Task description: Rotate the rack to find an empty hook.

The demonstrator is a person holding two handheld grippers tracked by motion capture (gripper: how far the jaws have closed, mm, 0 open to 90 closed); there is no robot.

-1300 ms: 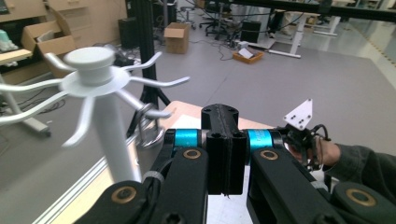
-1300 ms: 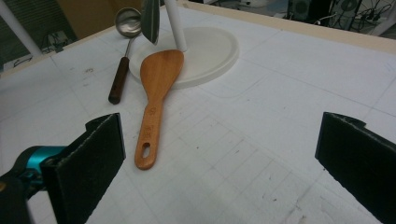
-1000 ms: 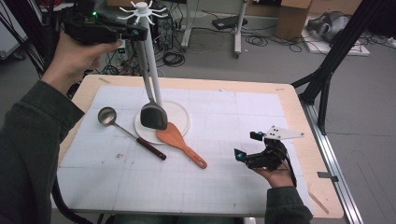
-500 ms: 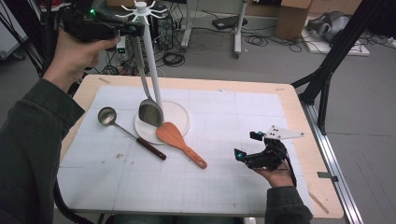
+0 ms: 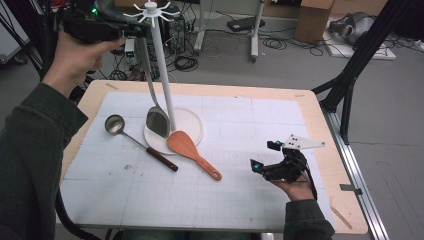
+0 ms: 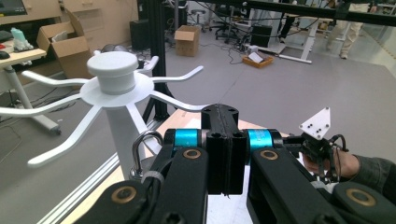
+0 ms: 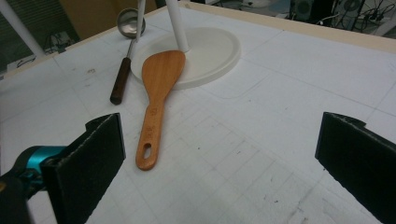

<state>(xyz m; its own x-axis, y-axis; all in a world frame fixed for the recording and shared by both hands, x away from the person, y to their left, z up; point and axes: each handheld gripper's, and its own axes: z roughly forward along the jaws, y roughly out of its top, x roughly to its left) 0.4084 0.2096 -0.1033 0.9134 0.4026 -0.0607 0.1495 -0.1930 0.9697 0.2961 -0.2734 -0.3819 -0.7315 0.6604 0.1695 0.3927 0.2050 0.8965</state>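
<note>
At the upper left of the high view, the left gripper (image 5: 127,34) clamps a metal spoon (image 5: 157,119) by its handle, lifting its ring toward the rack's hooks (image 5: 150,10) for hanging, while at lower right the right gripper (image 5: 264,156) rests wide-jawed and empty.

Evenly lit from overhead, bright on the white mat (image 5: 260,150), with soft, faint shadows beside the spatula (image 7: 156,100). Slightly soft and grainy from above (sharper up close). Mild glare on the rack (image 6: 114,74); blurred, dark at the near jaws.
</note>
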